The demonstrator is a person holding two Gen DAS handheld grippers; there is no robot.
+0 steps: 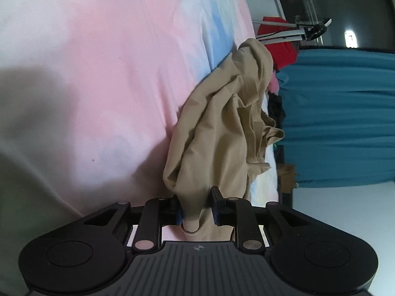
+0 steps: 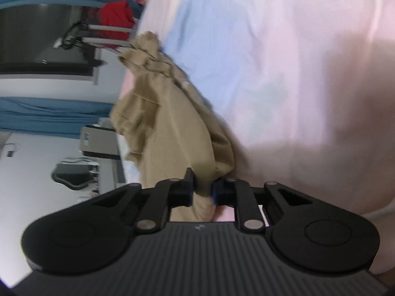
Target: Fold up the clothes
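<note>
Left claw [image 1: 197,208]: pinched onto bunched tan garment [image 1: 222,128]. Right claw [image 2: 203,190]: likewise clamped on its fabric. Garment trails across pink-and-blue bedsheet [image 1: 98,61]

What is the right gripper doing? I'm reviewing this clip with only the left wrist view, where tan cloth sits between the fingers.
Observer: The right gripper is shut on the tan garment too, its fingers pinching a fold.
Operator: Anything visible on that side of the room?
Observer: A grey box-like unit stands beyond the bed sheet; what it is, I cannot tell.
Operator: Is that view sharp?
Observer: No, it is blurred, unlike the left gripper view.
</note>
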